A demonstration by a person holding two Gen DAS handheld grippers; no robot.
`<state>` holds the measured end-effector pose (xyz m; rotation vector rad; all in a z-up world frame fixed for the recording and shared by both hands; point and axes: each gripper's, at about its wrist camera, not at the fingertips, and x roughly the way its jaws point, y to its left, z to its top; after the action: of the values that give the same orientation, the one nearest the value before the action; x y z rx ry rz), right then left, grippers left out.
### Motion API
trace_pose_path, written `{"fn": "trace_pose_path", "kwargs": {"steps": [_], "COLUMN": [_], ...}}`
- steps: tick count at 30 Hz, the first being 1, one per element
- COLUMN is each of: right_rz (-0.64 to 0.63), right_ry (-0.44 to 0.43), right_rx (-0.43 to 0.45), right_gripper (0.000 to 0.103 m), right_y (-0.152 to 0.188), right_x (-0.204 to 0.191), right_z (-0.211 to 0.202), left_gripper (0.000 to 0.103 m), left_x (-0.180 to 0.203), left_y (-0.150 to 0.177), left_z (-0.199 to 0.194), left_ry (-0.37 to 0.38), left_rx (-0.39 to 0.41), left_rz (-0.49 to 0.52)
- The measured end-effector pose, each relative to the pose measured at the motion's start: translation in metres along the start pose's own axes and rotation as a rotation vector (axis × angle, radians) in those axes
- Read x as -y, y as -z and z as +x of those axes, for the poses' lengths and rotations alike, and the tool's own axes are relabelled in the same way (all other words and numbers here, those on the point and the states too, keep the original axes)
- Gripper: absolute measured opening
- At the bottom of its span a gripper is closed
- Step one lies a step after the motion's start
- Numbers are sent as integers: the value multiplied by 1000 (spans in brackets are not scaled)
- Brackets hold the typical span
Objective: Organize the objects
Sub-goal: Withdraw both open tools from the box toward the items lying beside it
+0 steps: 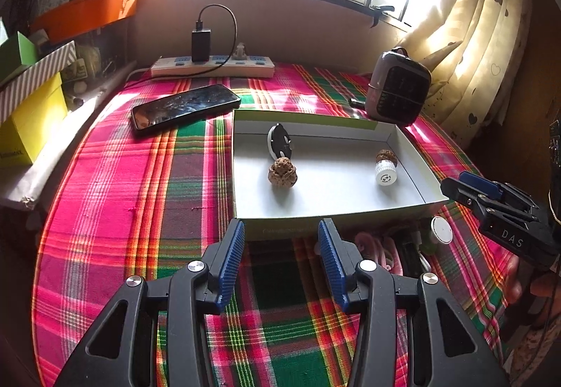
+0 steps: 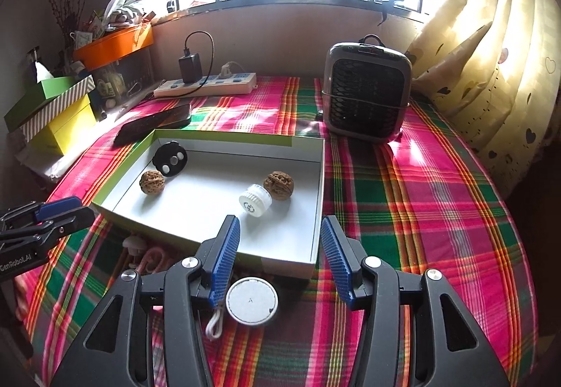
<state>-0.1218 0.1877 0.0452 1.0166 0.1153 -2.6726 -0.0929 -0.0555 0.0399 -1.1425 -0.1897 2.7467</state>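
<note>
A shallow white box (image 1: 305, 115) (image 2: 228, 134) with a green rim lies on the plaid cloth. In it are a black disc (image 1: 279, 141) (image 2: 170, 159), two walnuts (image 1: 282, 174) (image 2: 278, 185) and a small white bottle (image 1: 385, 174) (image 2: 255, 200) on its side. My left gripper (image 1: 280, 246) (image 2: 70, 209) is open and empty, just short of the box's near wall. My right gripper (image 2: 280, 239) (image 1: 452, 185) is open over the box's near right corner. A white round puck (image 2: 251, 301) (image 1: 441, 229) with a cord lies on the cloth below it, not gripped.
A pink item (image 1: 375, 246) (image 2: 154, 259) lies by the box's near wall. Beyond the box are a phone (image 1: 186, 108), a power strip (image 1: 212, 67) with a charger and a small heater (image 1: 398, 87) (image 2: 366, 95). Stacked boxes (image 1: 31, 117) line the left edge; a curtain (image 1: 473, 36) hangs at the right.
</note>
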Motion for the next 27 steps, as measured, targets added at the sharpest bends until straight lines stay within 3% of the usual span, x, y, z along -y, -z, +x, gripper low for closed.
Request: {"fn": "trace_pose_path", "kwargs": {"steps": [13, 27], "right_rz": [18, -3], "right_ry": [-30, -19], "right_rx": [-31, -89], "right_gripper": [51, 51], "right_y": [32, 38], "right_x": [-3, -9], "right_z": [-7, 15], "left_gripper": [43, 43], "left_x": [7, 9], "left_y": [21, 26], "left_z": [11, 19], "left_ry": [40, 59], "left_rx": [-62, -96], "left_rz": [4, 0]}}
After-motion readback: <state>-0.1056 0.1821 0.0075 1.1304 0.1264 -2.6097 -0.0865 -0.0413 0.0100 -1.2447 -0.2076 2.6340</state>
